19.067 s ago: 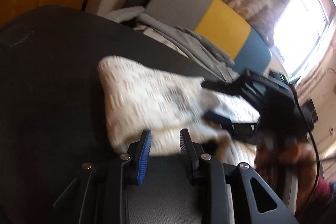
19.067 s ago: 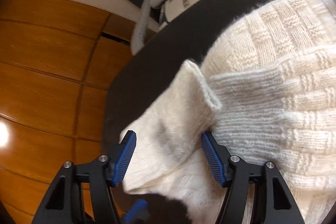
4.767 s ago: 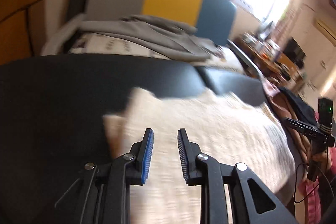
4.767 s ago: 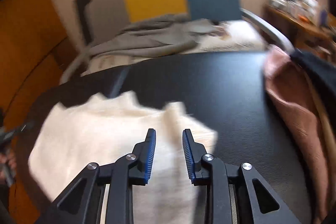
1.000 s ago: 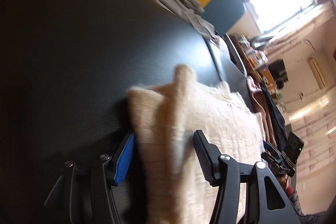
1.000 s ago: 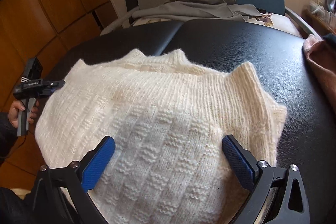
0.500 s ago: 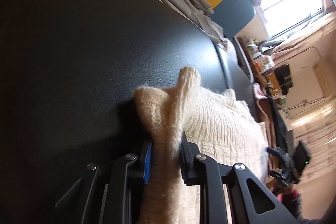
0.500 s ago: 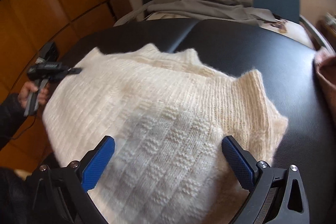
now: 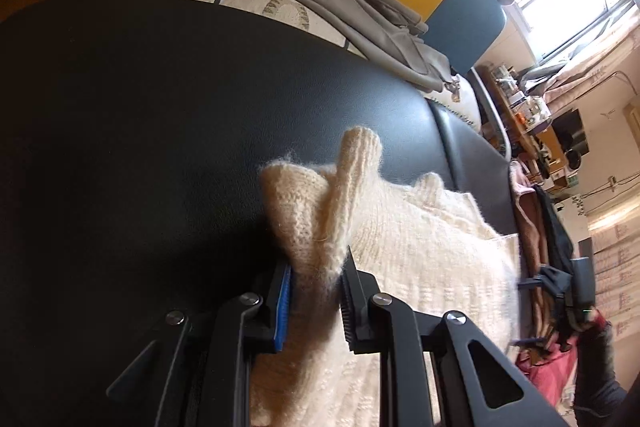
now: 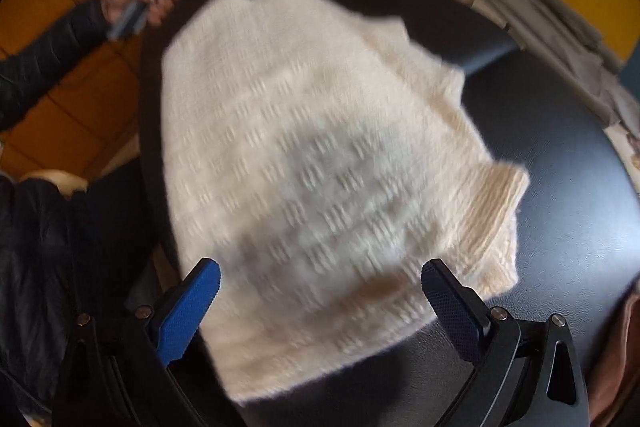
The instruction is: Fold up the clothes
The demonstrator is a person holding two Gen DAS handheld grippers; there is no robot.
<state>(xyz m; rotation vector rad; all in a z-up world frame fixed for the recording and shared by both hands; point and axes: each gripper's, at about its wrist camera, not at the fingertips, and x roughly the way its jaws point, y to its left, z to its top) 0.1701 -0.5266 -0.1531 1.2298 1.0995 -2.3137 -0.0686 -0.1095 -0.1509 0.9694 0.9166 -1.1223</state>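
Left gripper now clamped on the sweater's corner

A second ago the left gripper (image 9: 316, 291) had its jaws wide; now they pinch the cream sweater (image 10: 320, 155), which lies on the black tabletop (image 9: 140, 115). The right gripper (image 10: 320, 307) hovers spread wide, holding nothing; the next fold looks ready.

Fuzzy cream knit sweater (image 9: 420, 239), smooth black leathery table (image 9: 160, 99)

Both wrist views look closely, from opposite sides, across the shared sweater (image 9: 420, 247).
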